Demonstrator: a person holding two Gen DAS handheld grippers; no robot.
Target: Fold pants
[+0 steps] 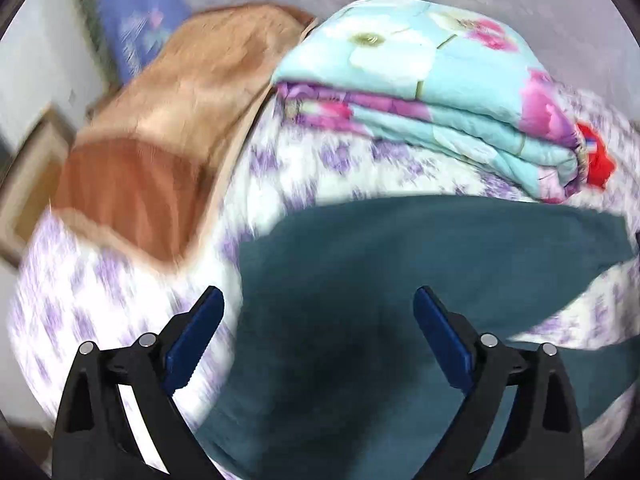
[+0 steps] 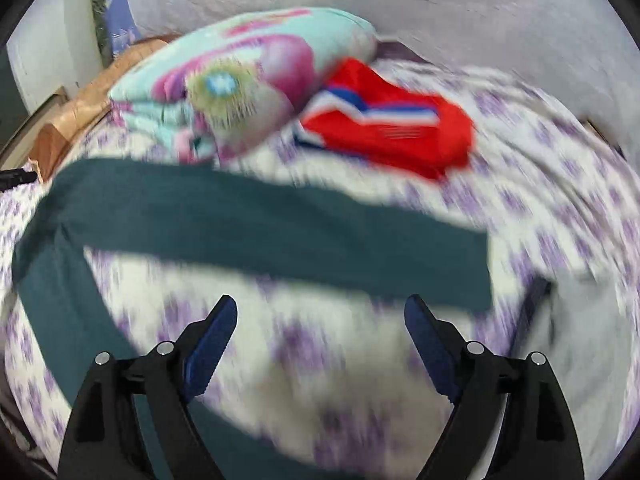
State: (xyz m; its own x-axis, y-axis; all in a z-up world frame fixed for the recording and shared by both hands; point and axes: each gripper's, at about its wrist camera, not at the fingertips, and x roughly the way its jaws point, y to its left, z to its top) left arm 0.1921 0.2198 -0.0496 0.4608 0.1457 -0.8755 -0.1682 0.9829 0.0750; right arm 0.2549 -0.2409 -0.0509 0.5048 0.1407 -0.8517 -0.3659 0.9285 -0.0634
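Dark teal pants [image 1: 400,280] lie spread on a bed with a white and purple flowered sheet [image 1: 120,288]. In the left wrist view my left gripper [image 1: 319,300] hangs above the wide upper part of the pants, open, with nothing between its blue pads. In the right wrist view one leg of the pants [image 2: 280,232] stretches across the sheet from left to right, and a second leg runs down the left side. My right gripper [image 2: 321,312] stands open just short of that leg, over bare sheet [image 2: 320,380], holding nothing. Both views are blurred.
A folded turquoise and pink floral quilt [image 1: 432,92] lies beyond the pants. A red garment with blue and white stripes [image 2: 392,124] sits right of it. A tan and rust blanket [image 1: 168,128] lies at the left. A grey wall [image 2: 440,8] stands behind.
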